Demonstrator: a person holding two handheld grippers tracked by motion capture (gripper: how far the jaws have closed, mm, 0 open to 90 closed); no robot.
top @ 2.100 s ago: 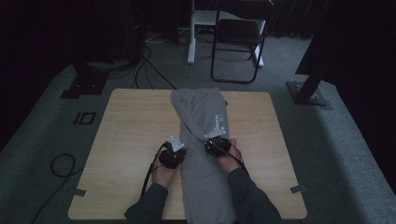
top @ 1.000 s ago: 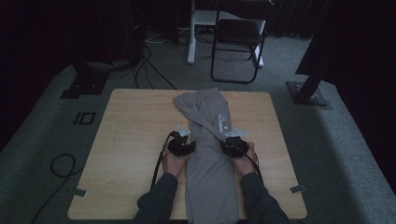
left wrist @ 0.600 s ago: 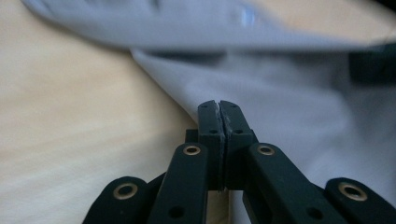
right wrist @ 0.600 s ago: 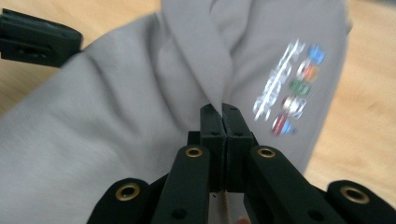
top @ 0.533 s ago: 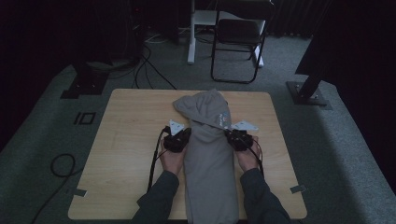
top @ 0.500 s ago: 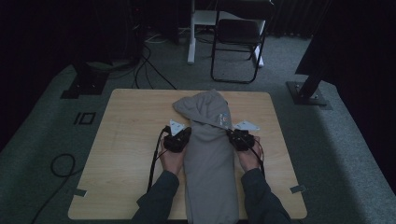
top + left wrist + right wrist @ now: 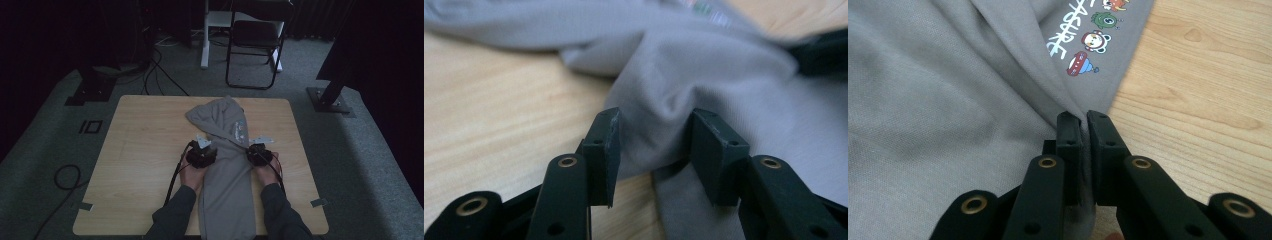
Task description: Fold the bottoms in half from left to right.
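On the table [image 7: 145, 150], mid-fold: right gripper [image 7: 1085, 122] pinches the grey garment's [image 7: 227, 165] edge, left gripper [image 7: 654, 137] jaws just opened around a fold; next likely needs regripping

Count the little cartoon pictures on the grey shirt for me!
3 clear in the right gripper view: a red hat, a white face and a green one. Another peeks at the top edge; more may be hidden.

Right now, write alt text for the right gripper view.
The right gripper is pinched shut on a fold at the edge of a grey shirt. Small cartoon prints run along that edge, and the wooden table lies to the right.
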